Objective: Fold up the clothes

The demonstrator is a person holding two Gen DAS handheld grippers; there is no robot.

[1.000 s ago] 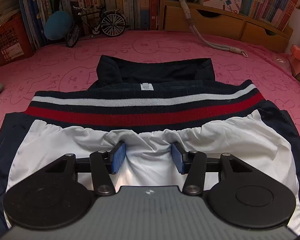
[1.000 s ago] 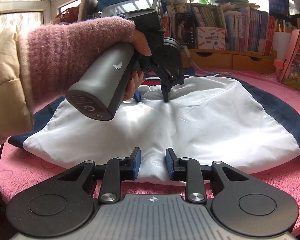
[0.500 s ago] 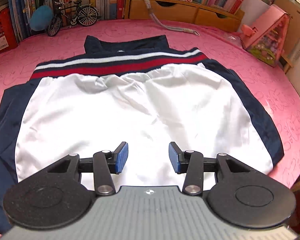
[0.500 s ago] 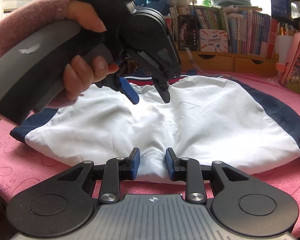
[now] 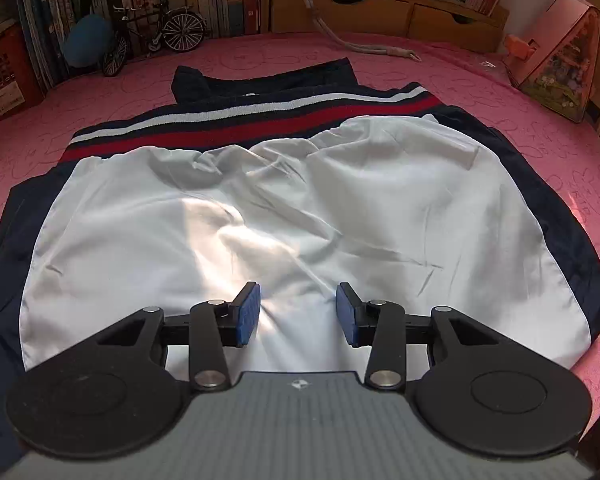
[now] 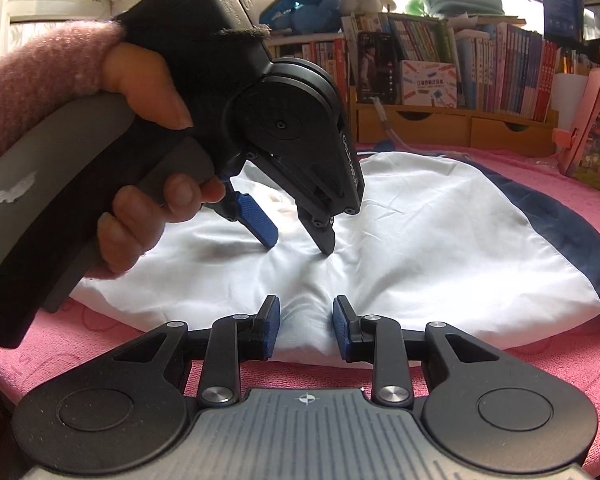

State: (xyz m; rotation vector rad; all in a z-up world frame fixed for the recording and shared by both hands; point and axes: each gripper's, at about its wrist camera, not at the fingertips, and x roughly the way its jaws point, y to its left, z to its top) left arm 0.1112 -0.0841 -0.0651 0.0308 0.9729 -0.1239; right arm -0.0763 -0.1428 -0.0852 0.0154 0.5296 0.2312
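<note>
A folded jacket lies on the pink cloth: white lining (image 5: 340, 208) up, navy edges, and a red, white and navy striped hem band (image 5: 236, 128) at the far side. It also shows in the right wrist view (image 6: 440, 248). My left gripper (image 5: 298, 314) is open, its tips down on the white lining near the front edge; it also shows in the right wrist view (image 6: 300, 240). My right gripper (image 6: 306, 328) is open, with a raised fold of the white front edge between its blue pads, not clamped.
The pink table cloth (image 5: 480, 92) runs all round the jacket. At the back stand a model bicycle (image 5: 152, 40), a blue ball (image 5: 86, 40), books, wooden drawers (image 5: 380, 12) and a grey cord (image 5: 352, 44). A pink house-shaped box (image 5: 560, 60) is at the right.
My left gripper has lifted off the gathered lining near the striped band and come back to the front part of the jacket, tips down and still open. The right gripper has opened a little.
</note>
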